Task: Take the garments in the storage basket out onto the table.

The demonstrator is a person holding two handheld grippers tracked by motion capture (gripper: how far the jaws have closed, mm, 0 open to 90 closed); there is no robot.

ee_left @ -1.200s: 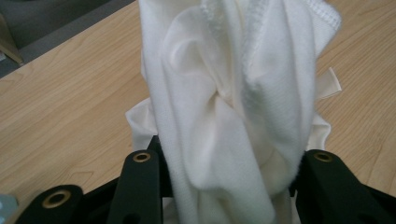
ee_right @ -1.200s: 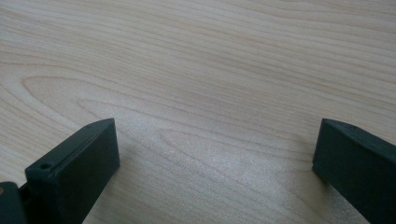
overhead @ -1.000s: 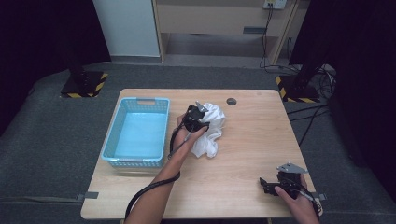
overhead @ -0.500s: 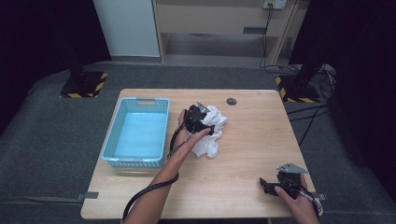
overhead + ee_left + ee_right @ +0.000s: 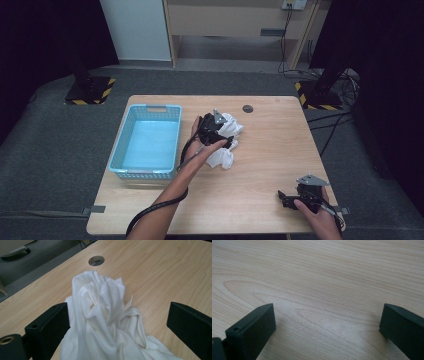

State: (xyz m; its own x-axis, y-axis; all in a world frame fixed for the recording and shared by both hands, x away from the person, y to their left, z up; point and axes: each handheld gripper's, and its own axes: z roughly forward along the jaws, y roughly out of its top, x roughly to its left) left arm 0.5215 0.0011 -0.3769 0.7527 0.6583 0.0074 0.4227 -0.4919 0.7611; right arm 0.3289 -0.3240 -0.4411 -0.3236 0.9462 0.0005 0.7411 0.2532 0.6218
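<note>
A crumpled white cloth (image 5: 221, 159) lies bunched on the wooden table (image 5: 260, 150), right of the basket. My left gripper (image 5: 226, 141) hovers just over it, pointing toward the table's right. In the left gripper view the cloth (image 5: 100, 302) rises in a peak between the two jaws. These jaws have just been opening and now stand wide, and their pads do not press on the fabric. Near the front right corner my right gripper (image 5: 284, 198) rests low over the table. Its jaws are wide apart over bare wood (image 5: 327, 290), with nothing between them.
A light blue plastic basket (image 5: 150, 108) stands at the left of the table and looks empty. A round cable hole (image 5: 247, 108) sits near the far edge behind the cloth. Bare wood stretches between the cloth and the right gripper.
The left hand has lifted slightly above the cloth, which stays in a heap on the table. The right gripper has not moved.
</note>
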